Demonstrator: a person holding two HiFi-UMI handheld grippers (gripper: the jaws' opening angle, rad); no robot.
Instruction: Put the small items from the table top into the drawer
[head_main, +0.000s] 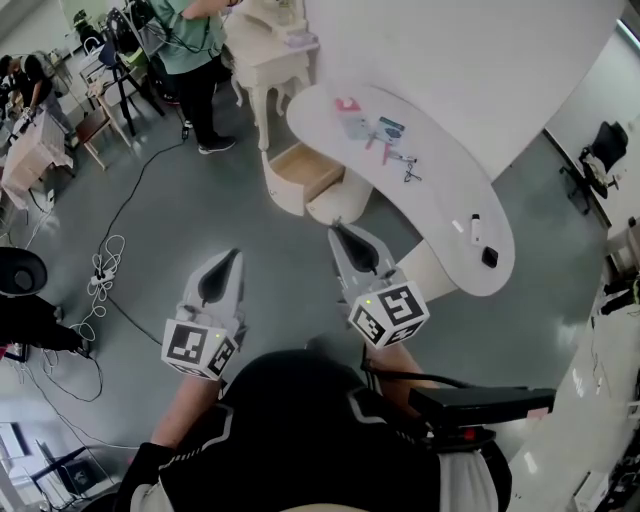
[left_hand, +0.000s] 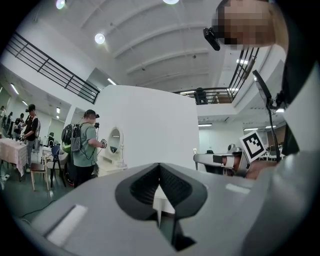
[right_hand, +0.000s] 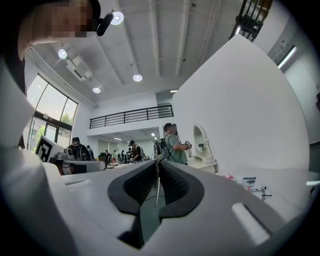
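Note:
The white curved table (head_main: 440, 205) stands ahead of me at the upper right. On it lie a pink item (head_main: 346, 105), a small card (head_main: 390, 128), pens (head_main: 384, 152), a white stick (head_main: 475, 228) and a black block (head_main: 489, 257). Below its left end a wooden drawer (head_main: 303, 170) is pulled out. My left gripper (head_main: 236, 255) and right gripper (head_main: 337, 230) hover over the grey floor, short of the table, both shut and holding nothing. From the right gripper view the pink item (right_hand: 227, 176), card (right_hand: 248, 182) and pens (right_hand: 262, 191) sit far right.
A person in a green shirt (head_main: 190, 50) stands by a second white dressing table (head_main: 265, 55) beyond the drawer. Cables (head_main: 100, 275) trail across the floor at left. A black chair (head_main: 20, 272) is at the left edge. More people and tables are at the far left.

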